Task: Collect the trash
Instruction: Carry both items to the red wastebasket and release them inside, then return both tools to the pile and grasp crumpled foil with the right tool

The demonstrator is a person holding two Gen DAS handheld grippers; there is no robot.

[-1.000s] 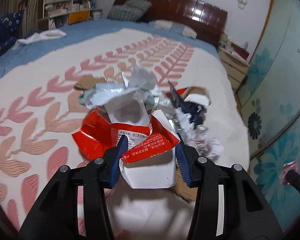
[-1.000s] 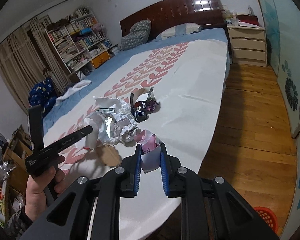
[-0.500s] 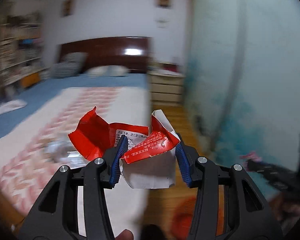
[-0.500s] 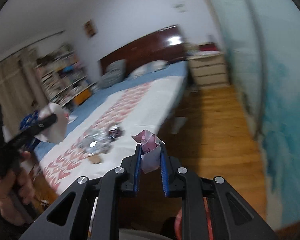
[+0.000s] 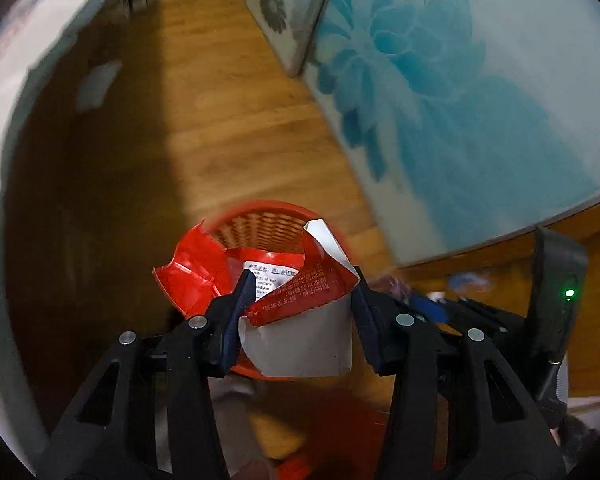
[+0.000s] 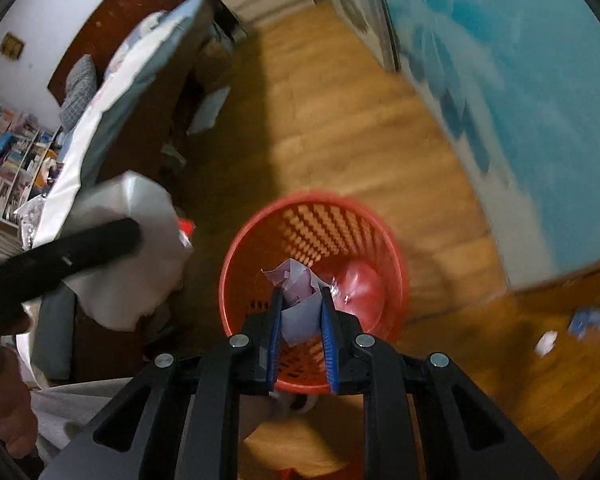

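Trash clamped in both grippers, poised over the red mesh wastebasket (image 6: 312,216) on the wooden floor (image 6: 340,120). Left gripper (image 5: 300,308): roughly half open, pads pressed on a torn red-and-white carton (image 5: 296,320), flaps splayed wider than the jaws, hanging above the basket rim (image 5: 260,206). Right gripper (image 6: 300,312): nearly closed, pinching a crumpled pink-and-white paper scrap (image 6: 298,300), centred over the basket mouth. Clear plastic film (image 6: 360,280) already lying inside. More scraps (image 6: 580,320) scattered on the floor to the right.

Likely trouble: carton held near the basket's near edge, so a release here risks a flap catching the rim and tipping out onto the floor. Light paper prone to drifting sideways if dropped from height. Two grippers crowding one opening, with a chance of knocking each other or the basket. Blurred views, so exact clearance above the rim unclear.
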